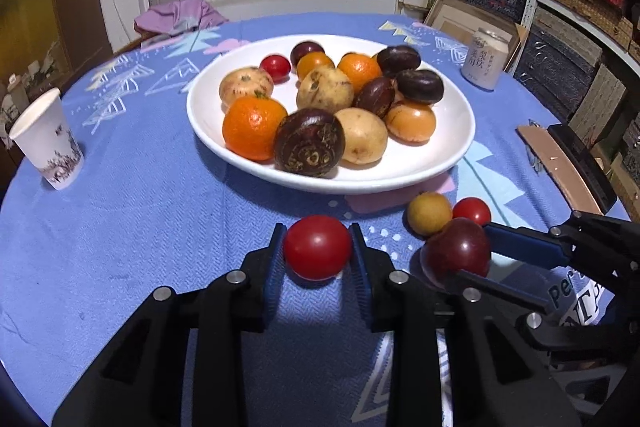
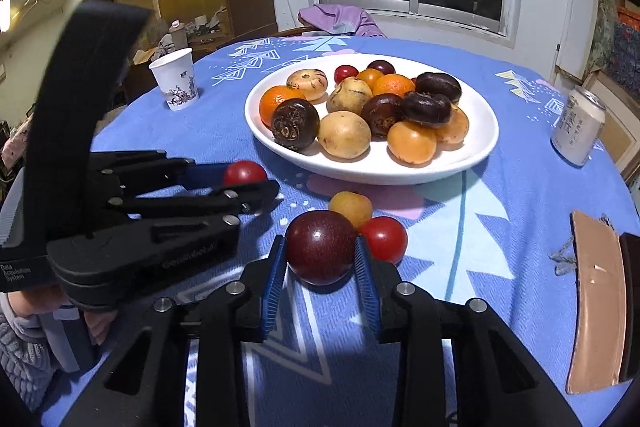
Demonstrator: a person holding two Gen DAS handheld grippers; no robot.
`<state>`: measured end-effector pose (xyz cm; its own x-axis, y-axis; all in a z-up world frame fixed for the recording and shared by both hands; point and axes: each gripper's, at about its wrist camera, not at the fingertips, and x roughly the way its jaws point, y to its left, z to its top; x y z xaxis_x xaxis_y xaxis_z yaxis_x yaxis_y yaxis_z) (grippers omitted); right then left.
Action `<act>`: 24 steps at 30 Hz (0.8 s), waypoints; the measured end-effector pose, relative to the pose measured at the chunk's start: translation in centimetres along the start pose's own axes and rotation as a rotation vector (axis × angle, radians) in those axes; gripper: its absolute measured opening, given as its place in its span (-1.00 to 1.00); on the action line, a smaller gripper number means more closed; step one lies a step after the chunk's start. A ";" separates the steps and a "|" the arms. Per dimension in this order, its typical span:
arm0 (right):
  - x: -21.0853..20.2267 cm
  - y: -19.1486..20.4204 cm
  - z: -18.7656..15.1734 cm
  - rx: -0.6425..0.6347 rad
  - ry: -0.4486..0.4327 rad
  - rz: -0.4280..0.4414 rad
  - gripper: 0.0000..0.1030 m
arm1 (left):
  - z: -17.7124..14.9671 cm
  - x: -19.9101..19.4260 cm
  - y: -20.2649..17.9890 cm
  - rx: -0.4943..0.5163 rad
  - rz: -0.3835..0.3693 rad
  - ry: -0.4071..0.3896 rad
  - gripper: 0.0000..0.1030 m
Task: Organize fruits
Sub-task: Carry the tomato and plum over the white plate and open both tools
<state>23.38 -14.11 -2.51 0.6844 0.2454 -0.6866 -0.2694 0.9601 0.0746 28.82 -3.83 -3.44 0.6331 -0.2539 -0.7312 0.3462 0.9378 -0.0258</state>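
My left gripper (image 1: 317, 247) has its jaws closed against a red tomato (image 1: 317, 247) on the table (image 1: 140, 227), at 6 o'clock from the white plate (image 1: 208, 131). My right gripper (image 2: 321, 254) has its jaws clamped on a dark red plum (image 2: 321, 254), also on the table. Just past the plum, at 12 to 1 o'clock, sit a small yellow fruit (image 2: 350, 207) and a second tomato (image 2: 384, 237). The plate holds mandarins, dark chestnut-like fruits, pale yellow fruits, a tomato and a plum. Paper cup (image 1: 48, 139) at 9 o'clock of the plate, drink can (image 1: 486, 58) at 2 o'clock.
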 end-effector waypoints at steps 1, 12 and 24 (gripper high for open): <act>-0.2 -0.2 0.0 0.006 -0.003 0.000 -0.31 | 0.0 -0.3 -0.1 0.002 0.004 -0.008 -0.41; -3.6 -2.8 3.4 0.065 -0.165 -0.068 -0.31 | 3.9 -4.7 0.3 -0.008 0.047 -0.142 -0.41; 3.0 -2.6 5.9 0.003 -0.070 -0.123 -0.28 | 7.5 2.1 3.4 -0.091 0.105 -0.081 -0.05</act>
<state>30.13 -15.09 -0.52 0.7577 0.1347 -0.6386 -0.1787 0.9839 -0.0045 36.52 -2.98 0.01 0.7175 -0.1678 -0.6761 0.2129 0.9769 -0.0165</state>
